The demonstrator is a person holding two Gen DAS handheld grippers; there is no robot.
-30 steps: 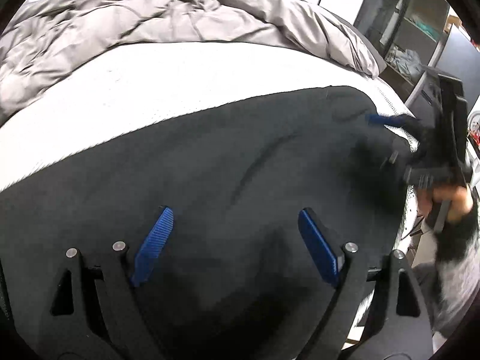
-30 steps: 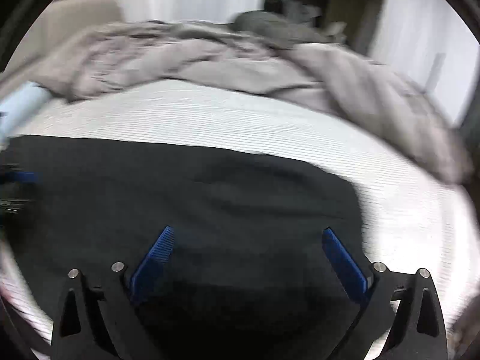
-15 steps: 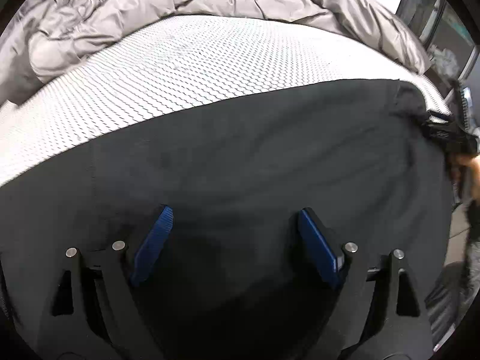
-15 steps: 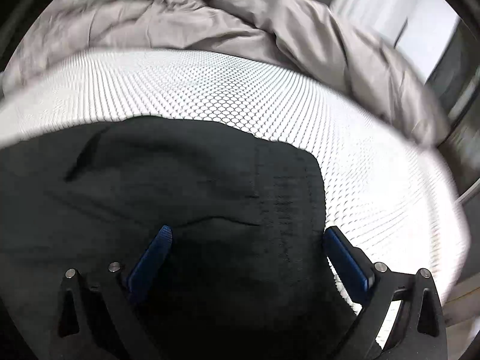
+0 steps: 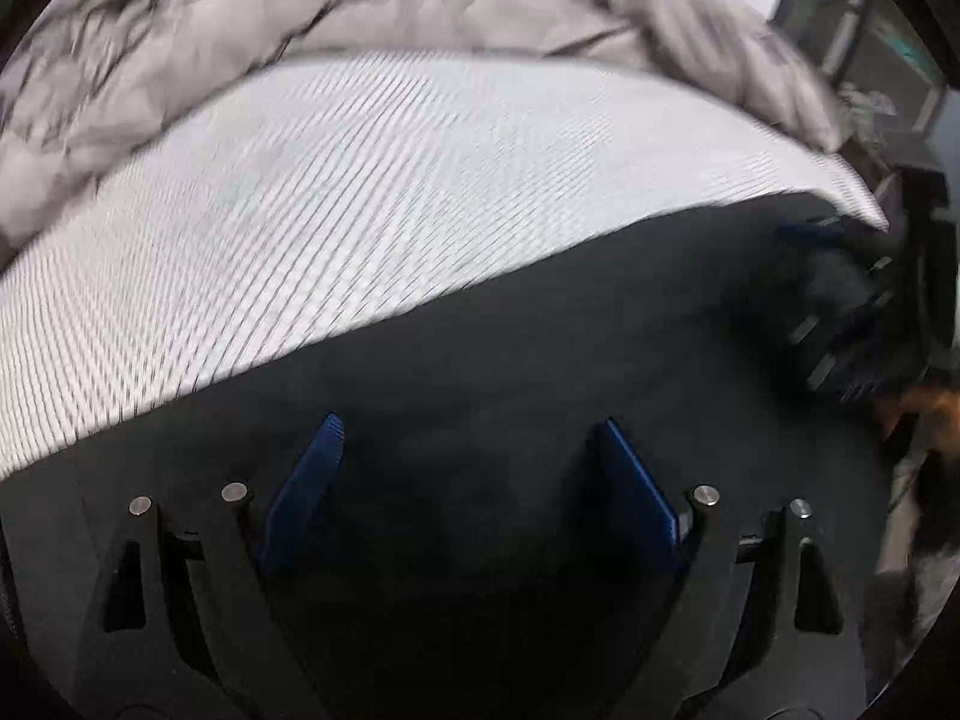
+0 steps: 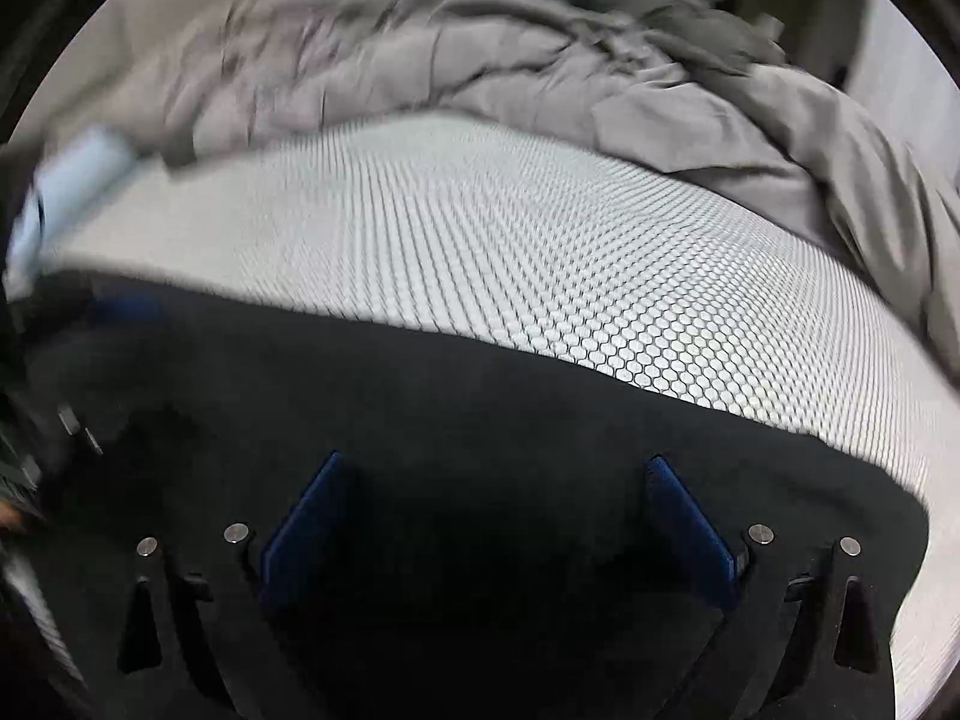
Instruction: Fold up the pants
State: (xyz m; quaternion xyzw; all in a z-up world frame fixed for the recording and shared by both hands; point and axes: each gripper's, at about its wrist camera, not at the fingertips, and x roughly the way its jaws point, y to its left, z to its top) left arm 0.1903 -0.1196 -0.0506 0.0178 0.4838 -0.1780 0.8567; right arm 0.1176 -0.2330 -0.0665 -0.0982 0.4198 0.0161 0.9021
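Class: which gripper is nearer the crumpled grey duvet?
Cannot tell: left gripper and right gripper both hover open over the black pants, bare mattress between them and the duvet.

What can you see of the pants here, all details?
The pants are black, matte, soft-looking cloth, spread mostly flat on the white honeycomb-patterned mattress, near its front edge. No waistband, pockets or leg split can be made out; the frames are blurred. One rounded end shows at the right in the right wrist view. Both claws, left and right, hang open above the cloth; contact cannot be judged. The grey duvet lies apart, further back.
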